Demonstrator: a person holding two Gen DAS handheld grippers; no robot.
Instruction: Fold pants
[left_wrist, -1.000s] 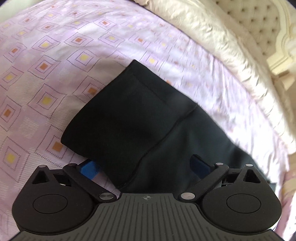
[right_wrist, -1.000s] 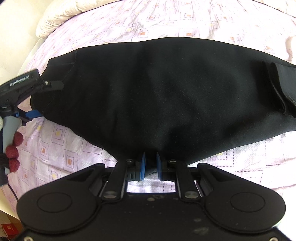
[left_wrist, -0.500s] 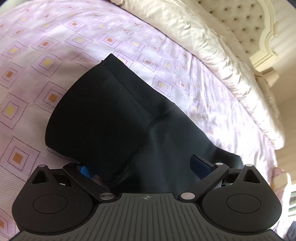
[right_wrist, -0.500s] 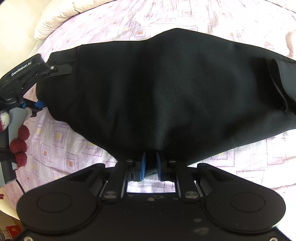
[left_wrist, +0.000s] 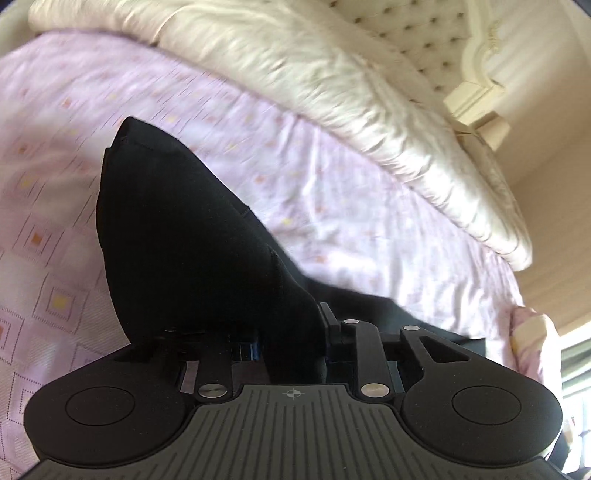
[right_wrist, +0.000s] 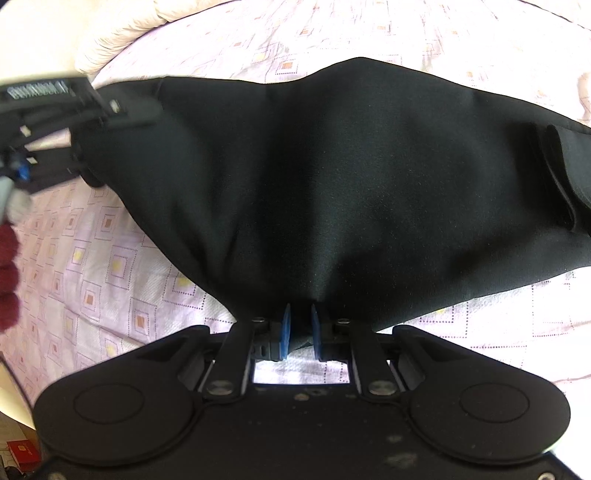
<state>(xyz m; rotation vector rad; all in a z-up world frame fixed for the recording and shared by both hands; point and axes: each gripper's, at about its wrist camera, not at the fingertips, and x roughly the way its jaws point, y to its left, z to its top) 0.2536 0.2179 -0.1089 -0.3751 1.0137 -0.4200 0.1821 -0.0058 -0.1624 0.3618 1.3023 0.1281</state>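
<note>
Black pants (right_wrist: 351, 177) lie across a lilac patterned bedsheet (right_wrist: 122, 280). My right gripper (right_wrist: 300, 328) is shut on the near edge of the pants, blue pads pinching the cloth. My left gripper (left_wrist: 291, 339) is shut on the end of the pants (left_wrist: 184, 240) and holds it lifted off the sheet, so the cloth stands up in a peak. The left gripper also shows at the far left of the right wrist view (right_wrist: 77, 110), blurred, at the pants' left end.
A cream quilt (left_wrist: 332, 74) lies along the far side of the bed, with a tufted headboard (left_wrist: 417, 33) behind it. The bedsheet (left_wrist: 369, 206) spreads around the pants. A folded cuff of the pants (right_wrist: 565, 177) lies at the right.
My left gripper has closed on the end of the pants and lifted it, tilting toward the headboard. My right gripper has stayed shut on the near edge.
</note>
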